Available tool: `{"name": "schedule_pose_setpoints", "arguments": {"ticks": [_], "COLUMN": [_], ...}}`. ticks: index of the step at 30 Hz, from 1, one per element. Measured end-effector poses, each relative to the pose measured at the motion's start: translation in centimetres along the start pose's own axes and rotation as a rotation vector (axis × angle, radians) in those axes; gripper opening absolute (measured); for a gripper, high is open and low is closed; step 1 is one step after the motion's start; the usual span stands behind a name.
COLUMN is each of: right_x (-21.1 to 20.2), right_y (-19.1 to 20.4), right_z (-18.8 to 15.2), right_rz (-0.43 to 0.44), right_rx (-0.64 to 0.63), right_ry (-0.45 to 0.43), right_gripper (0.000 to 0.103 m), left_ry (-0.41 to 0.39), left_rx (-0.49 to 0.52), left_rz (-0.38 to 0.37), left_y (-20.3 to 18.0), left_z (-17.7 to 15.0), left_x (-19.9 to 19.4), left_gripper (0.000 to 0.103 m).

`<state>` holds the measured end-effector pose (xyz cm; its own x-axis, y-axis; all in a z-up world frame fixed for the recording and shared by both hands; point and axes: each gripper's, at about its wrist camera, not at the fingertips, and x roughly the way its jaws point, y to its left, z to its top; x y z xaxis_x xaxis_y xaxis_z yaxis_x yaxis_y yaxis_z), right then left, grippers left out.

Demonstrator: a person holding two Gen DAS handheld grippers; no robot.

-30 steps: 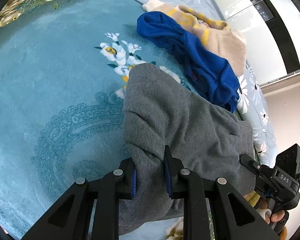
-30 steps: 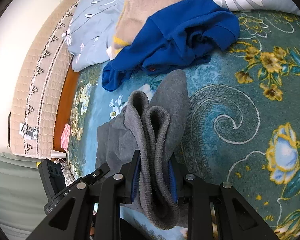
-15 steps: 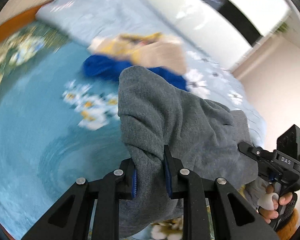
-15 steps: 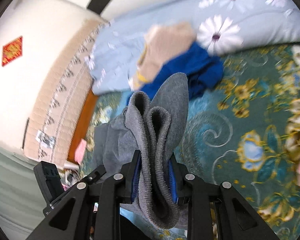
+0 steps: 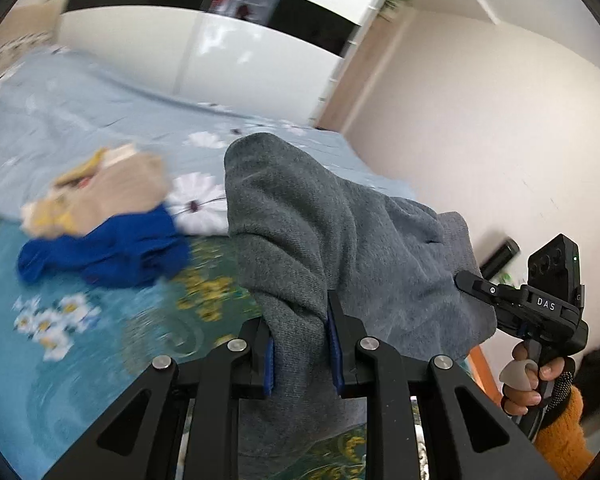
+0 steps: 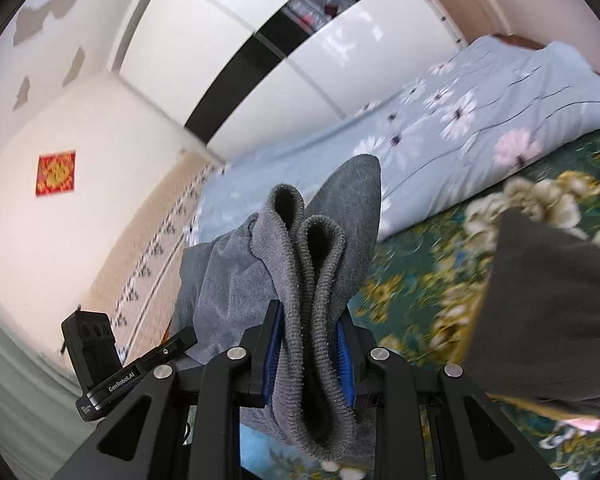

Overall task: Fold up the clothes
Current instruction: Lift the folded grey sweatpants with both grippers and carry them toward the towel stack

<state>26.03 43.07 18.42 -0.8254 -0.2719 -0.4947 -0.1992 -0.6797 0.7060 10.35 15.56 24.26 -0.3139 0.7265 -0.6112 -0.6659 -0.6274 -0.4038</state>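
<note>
The left gripper [image 5: 302, 348] is clamped on a fold of the gray sweater [image 5: 332, 248], its blue-padded fingers [image 5: 267, 364] pressing the cloth from both sides. Above and beyond the fingers the sweater rises in a rounded hump and spreads off to the right of them, where it reaches the right gripper [image 5: 540, 312]. That one is held by a hand [image 5: 528, 380] in an orange sleeve [image 5: 562, 436], low and to the right of the left fingers.

From its own camera, the right gripper [image 6: 308, 360] is closed on a bunched, ribbed edge of the same sweater [image 6: 300, 280]. The cloth stands up between the fingers [image 6: 272, 360] in two thick loops, hangs a little below them, and trails away to the left toward the left gripper [image 6: 112, 376].

The sweater is held up in the air between the two grippers, off the bed. Far ahead and left of the left fingers, a blue garment [image 5: 112, 248] lies on the teal flowered blanket [image 5: 40, 360] with a beige garment [image 5: 108, 192] touching its far side. Beyond them is a pale blue quilt [image 5: 100, 120] and a white wardrobe [image 5: 236, 60]. To the right of the right fingers a dark, blurred garment [image 6: 552, 320] fills the frame's edge.
</note>
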Motion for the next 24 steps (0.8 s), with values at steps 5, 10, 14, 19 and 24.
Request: {"name": "schedule_pose_setpoints", "arguments": {"ticks": [5,10,14,19,24], "right_x": [-6.5,-9.3,-11.0,-12.4,-12.8], "right_y": [-3.3,-8.6,-12.5,-16.1,-19.3], "right_z": [2.4,2.8,3.2,2.7,1.6], "right_rz": [-0.019,-0.066,-0.122,-0.174,-0.188], "right_rx": [0.031,0.115,0.168,0.235,0.310], "right_ry": [-0.099,-0.129,-0.128,-0.125,-0.138], "right_gripper": [0.027,0.027,0.027,0.027,0.027], "left_ry": [0.064,0.163,0.251,0.368,0.420], "left_rx": [0.096,0.180,0.193,0.139,0.176], "left_rz": [-0.037,-0.074,-0.120,-0.169,-0.182], "left_y": [-5.3,-9.4,-10.6,-11.1,-12.5], "left_z": [1.6,1.7,0.9,-0.7,-1.4], "left_x": [4.2,10.1,15.6,21.0,23.7], "left_gripper": [0.022,0.022,0.022,0.022,0.022]}}
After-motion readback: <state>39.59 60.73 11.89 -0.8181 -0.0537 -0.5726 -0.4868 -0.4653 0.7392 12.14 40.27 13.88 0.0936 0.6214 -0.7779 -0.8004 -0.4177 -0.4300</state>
